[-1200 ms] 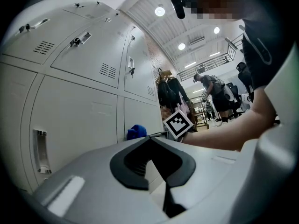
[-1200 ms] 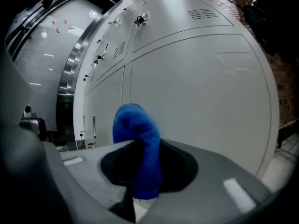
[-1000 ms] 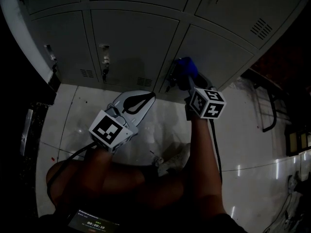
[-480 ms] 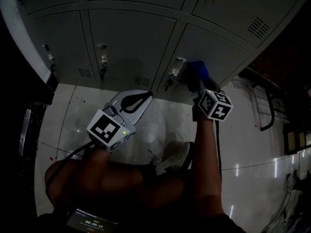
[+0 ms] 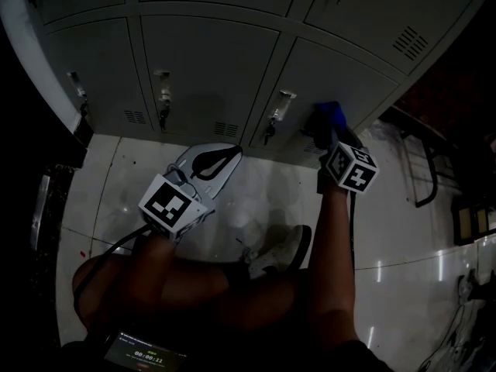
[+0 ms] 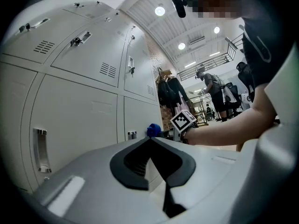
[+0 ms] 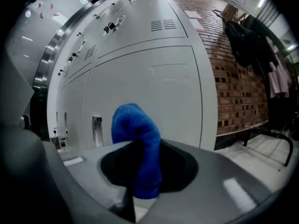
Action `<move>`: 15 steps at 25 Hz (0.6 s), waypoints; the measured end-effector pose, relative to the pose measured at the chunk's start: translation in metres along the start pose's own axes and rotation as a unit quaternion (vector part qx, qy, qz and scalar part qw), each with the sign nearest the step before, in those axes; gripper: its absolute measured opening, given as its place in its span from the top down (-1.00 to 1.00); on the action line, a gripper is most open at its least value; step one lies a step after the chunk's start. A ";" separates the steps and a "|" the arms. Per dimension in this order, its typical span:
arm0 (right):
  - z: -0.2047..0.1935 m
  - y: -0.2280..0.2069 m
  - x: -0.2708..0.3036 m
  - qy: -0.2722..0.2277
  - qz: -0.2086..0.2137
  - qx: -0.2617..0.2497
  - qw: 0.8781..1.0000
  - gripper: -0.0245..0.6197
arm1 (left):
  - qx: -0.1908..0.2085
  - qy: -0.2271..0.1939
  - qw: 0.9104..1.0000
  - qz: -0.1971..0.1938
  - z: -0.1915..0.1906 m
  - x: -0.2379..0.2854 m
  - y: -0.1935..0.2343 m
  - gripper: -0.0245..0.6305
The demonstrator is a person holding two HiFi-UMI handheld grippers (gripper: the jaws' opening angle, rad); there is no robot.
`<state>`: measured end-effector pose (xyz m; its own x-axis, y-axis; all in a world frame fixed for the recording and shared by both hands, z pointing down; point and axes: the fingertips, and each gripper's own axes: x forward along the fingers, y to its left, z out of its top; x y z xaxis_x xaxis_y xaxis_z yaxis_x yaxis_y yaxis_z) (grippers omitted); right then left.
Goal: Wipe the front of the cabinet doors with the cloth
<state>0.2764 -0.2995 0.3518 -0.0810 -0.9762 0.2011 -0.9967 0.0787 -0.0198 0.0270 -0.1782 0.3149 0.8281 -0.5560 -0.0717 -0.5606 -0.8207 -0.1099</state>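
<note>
Blue cloth held at the foot of the grey cabinet doors (image 5: pixel 209 60)

The left gripper (image 5: pixel 225 155) hangs low over the pale floor (image 5: pixel 263 200), its jaws pressed together with nothing between them. To the right, past the door handle (image 5: pixel 280 103), the right gripper (image 5: pixel 328 132) is clenched on the blue cloth (image 5: pixel 330 115), whose bunched end meets the bottom of the right-hand door

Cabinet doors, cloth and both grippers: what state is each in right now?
Cabinet doors: every door in view is shut.
Cloth: bunched up, clamped in the right jaws, up against a bottom-row door.
Right gripper: shut on the cloth.
Left gripper: jaws together, nothing between them.
</note>
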 end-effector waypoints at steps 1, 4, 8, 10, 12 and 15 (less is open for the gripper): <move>0.000 -0.004 -0.001 0.001 -0.006 0.002 1.000 0.68 | 0.001 0.000 1.000 0.000 0.000 0.000 0.000 0.91; -0.001 -0.020 -0.004 0.000 -0.024 0.012 1.000 0.68 | 0.000 0.003 1.000 0.000 -0.002 0.000 0.000 0.91; -0.001 -0.039 -0.008 -0.001 -0.050 0.018 0.999 0.68 | -0.001 0.005 1.000 -0.001 -0.003 0.001 0.000 0.91; -0.001 -0.049 -0.011 -0.001 -0.066 0.021 0.998 0.68 | 0.000 0.004 1.000 0.000 -0.002 0.000 -0.001 0.91; -0.002 -0.061 -0.014 -0.003 -0.079 0.031 0.996 0.68 | 0.001 0.003 1.000 0.000 -0.001 0.000 0.000 0.91; -0.005 -0.075 -0.019 -0.004 -0.095 0.067 0.993 0.68 | 0.003 0.001 1.000 0.000 0.000 0.000 0.000 0.91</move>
<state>0.3525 -0.2858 0.3540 0.1096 -0.9725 0.2055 -0.9845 -0.1347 -0.1122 0.0267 -0.1778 0.3154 0.8284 -0.5558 -0.0691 -0.5601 -0.8204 -0.1151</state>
